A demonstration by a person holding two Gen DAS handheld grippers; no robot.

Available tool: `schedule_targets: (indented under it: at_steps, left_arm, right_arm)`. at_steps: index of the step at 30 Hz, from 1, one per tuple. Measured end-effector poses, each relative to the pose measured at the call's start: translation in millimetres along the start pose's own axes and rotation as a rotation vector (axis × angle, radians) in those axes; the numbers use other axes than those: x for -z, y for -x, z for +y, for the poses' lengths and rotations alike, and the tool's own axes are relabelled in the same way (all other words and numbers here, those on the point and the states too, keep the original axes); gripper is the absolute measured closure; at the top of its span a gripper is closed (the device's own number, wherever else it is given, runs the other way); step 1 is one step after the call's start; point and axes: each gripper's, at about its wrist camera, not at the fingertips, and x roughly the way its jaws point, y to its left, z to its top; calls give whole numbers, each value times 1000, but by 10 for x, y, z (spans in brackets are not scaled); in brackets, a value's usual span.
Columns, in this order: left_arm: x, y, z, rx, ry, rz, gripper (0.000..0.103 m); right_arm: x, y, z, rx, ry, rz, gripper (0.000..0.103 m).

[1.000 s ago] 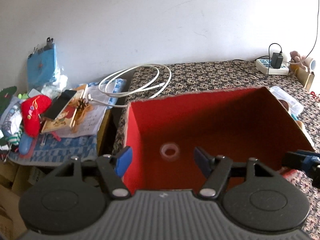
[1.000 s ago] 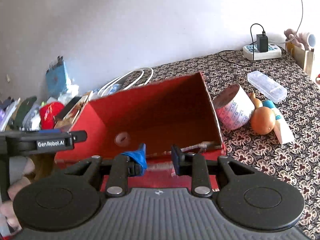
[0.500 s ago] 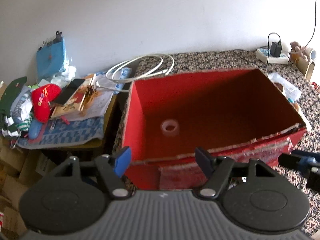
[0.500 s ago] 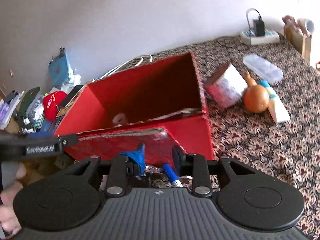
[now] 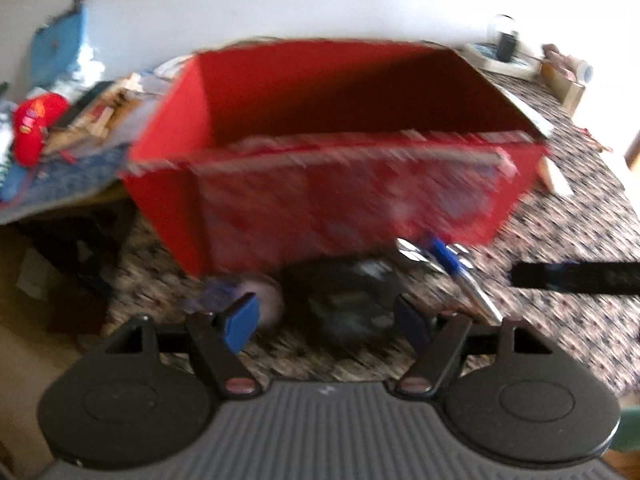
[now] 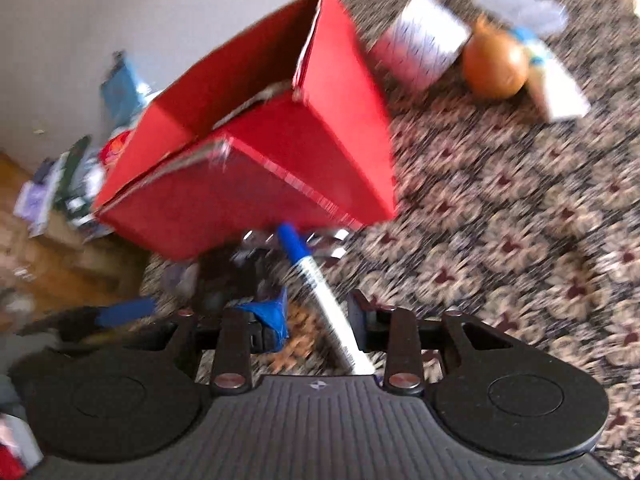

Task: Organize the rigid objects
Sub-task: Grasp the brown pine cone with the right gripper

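A red cardboard box stands open on the patterned cloth; it also shows in the right wrist view. In front of it lie a white marker with a blue cap, a shiny metal piece and a black object. The marker shows in the left wrist view too. My left gripper is open, low over the black object. My right gripper is open with the marker lying between its fingers, not gripped. Both views are motion-blurred.
To the right of the box lie a white patterned cylinder, an orange ball, a white stick and a clear plastic case. A cluttered side table stands left. A power strip sits at the back.
Both grippers pulled back and dropped from above the box to the cloth in front of it. The marker and black object came into view. The right gripper's jaws have opened wider.
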Motion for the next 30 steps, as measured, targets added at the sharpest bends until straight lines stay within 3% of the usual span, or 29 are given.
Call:
schedule_targets:
  at_steps: [6, 8, 15, 17, 19, 21, 30]
  left_arm:
    - [247, -124, -339, 135, -25, 25, 24]
    - [269, -193, -392, 170, -15, 28, 21]
    - [256, -452, -490, 183, 61, 58, 20]
    - [271, -479, -515, 193, 79, 60, 37]
    - [275, -524, -527, 197, 96, 75, 44]
    - [280, -565, -507, 193, 109, 94, 61]
    - [314, -434, -608, 123, 106, 63, 60]
  right_arm:
    - [-27, -60, -170, -174, -78, 48, 86]
    - [-53, -102, -177, -191, -78, 71, 86]
    - [-100, -272, -169, -218, -57, 144, 85]
    - [-112, -300, -183, -227, -62, 144, 85]
    - [-133, -337, -209, -243, -74, 164, 85]
    - [-144, -357, -242, -256, -91, 172, 85]
    - [-212, -203, -181, -333, 5, 205, 88]
